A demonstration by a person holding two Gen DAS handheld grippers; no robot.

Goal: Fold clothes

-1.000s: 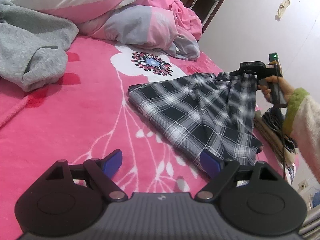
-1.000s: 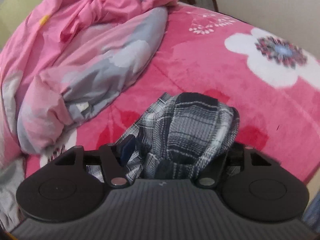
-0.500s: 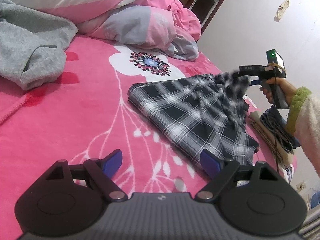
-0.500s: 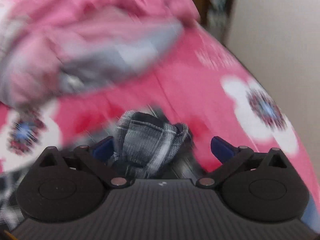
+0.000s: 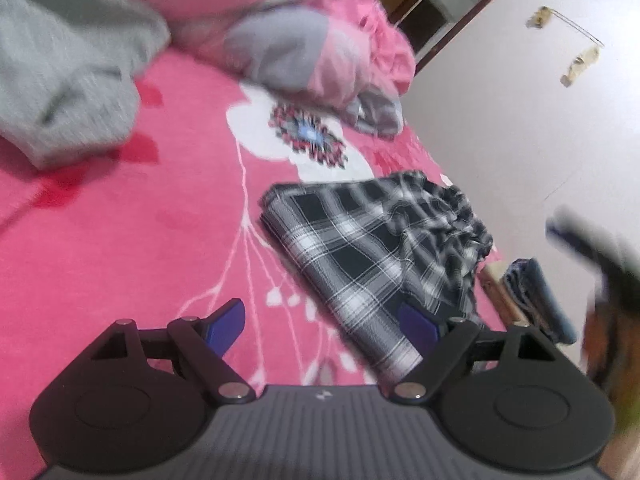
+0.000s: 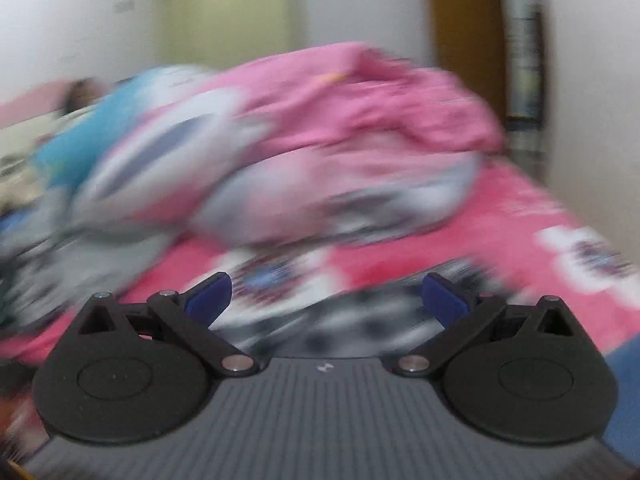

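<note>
A black-and-white plaid garment [image 5: 372, 248] lies folded on the pink floral bedspread [image 5: 120, 248], its far right part bunched up. My left gripper [image 5: 320, 322] is open and empty, low over the bed at the garment's near corner. My right gripper [image 6: 326, 294] is open and empty, pulled back from the garment, which shows blurred below its fingers [image 6: 340, 320]. In the left wrist view the right gripper is a dark blur at the right edge [image 5: 580, 236].
A grey sweatshirt [image 5: 68, 80] lies at the far left. A pink and grey duvet [image 5: 304, 44] is heaped at the head of the bed. A stack of folded clothes [image 5: 536, 296] sits off the bed's right edge. A wall is to the right.
My right gripper let go of the plaid fabric, opened, and swung away and back. The lifted fabric dropped onto the garment. My left gripper moved slightly forward.
</note>
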